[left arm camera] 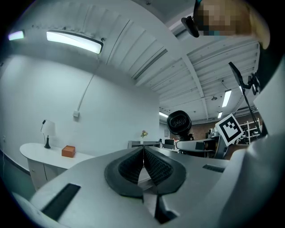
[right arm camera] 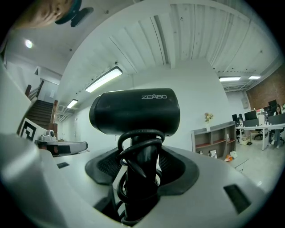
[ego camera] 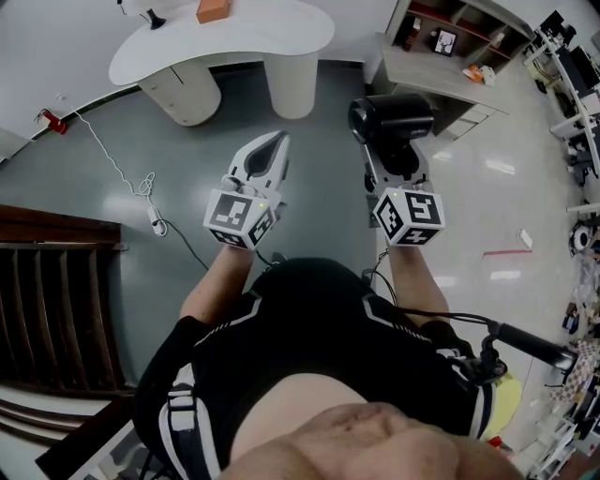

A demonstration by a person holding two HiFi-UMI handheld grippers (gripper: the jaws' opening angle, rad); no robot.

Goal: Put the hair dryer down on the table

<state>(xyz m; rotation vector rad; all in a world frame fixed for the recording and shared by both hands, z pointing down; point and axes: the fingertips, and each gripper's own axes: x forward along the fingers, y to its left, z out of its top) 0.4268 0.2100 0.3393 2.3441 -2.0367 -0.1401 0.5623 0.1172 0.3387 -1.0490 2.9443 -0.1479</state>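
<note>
A black hair dryer (ego camera: 390, 122) stands upright in my right gripper (ego camera: 397, 161), its handle wrapped in black cord. In the right gripper view the jaws are shut on that handle (right arm camera: 139, 178), with the dryer's barrel (right arm camera: 135, 111) lying crosswise above them. My left gripper (ego camera: 269, 150) is held level beside it, jaws shut with nothing between them; its own view shows the ribbed pads (left arm camera: 143, 167) meeting and the hair dryer (left arm camera: 179, 123) off to the right. The white curved table (ego camera: 225, 37) lies ahead, beyond both grippers.
An orange box (ego camera: 213, 10) and a small lamp (ego camera: 150, 17) sit on the white table. A grey shelf unit (ego camera: 450, 52) stands at the right, a dark wooden staircase (ego camera: 56, 309) at the left. A white cable (ego camera: 127, 178) trails over the grey floor.
</note>
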